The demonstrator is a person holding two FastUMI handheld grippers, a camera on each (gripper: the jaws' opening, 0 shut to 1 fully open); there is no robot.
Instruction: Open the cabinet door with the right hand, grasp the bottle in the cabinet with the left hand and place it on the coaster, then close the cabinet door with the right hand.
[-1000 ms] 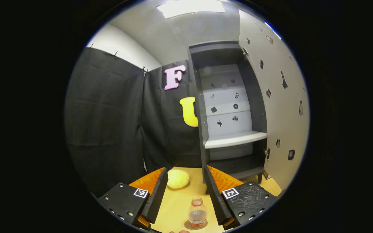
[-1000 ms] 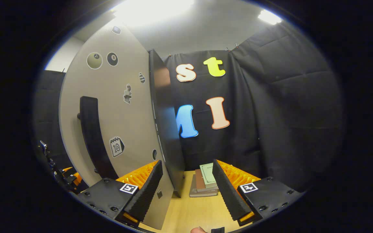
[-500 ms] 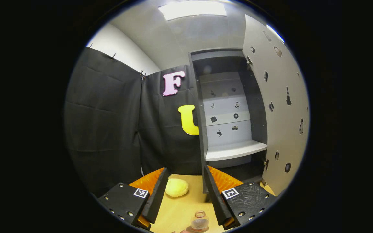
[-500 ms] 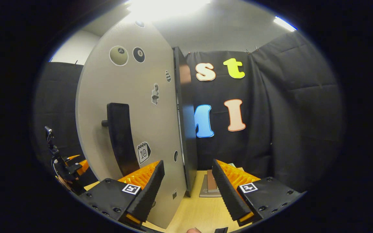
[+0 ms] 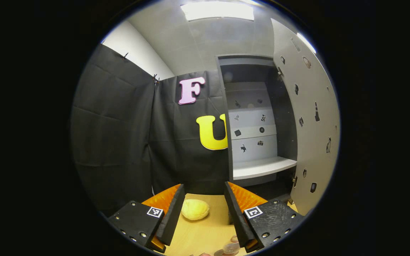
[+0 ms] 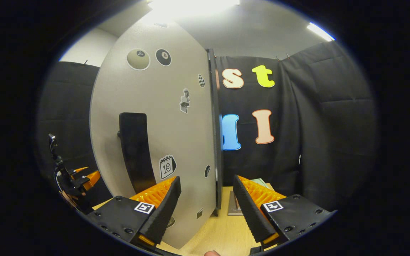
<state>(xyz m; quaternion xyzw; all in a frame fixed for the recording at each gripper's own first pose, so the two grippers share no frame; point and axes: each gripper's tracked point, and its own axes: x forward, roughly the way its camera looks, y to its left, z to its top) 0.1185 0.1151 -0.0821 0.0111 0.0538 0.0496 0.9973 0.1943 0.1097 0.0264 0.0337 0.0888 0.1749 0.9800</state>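
The grey cabinet (image 5: 251,117) stands open, its pale shelf (image 5: 262,167) bare. Its door (image 5: 311,124) hangs out to the right. At the lower rim of the left gripper view I see just the top of the clear bottle (image 5: 230,247) standing on the round coaster (image 5: 220,252). My left gripper (image 5: 203,213) is open above and behind it, holding nothing. In the right gripper view the door (image 6: 162,124) shows its outer face with a black handle (image 6: 135,149). My right gripper (image 6: 205,209) is open, and the door's free edge stands between its fingers, ahead of their tips.
A yellow lumpy object (image 5: 195,209) lies on the wooden table (image 5: 205,234) left of the cabinet. A stack of books (image 6: 234,205) lies behind the door's edge. The left gripper (image 6: 78,177) shows at the far left of the right gripper view.
The left gripper has risen away from the bottle, which dropped to the view's lower rim. In the right gripper view the door now shows more of its face and sits farther right.
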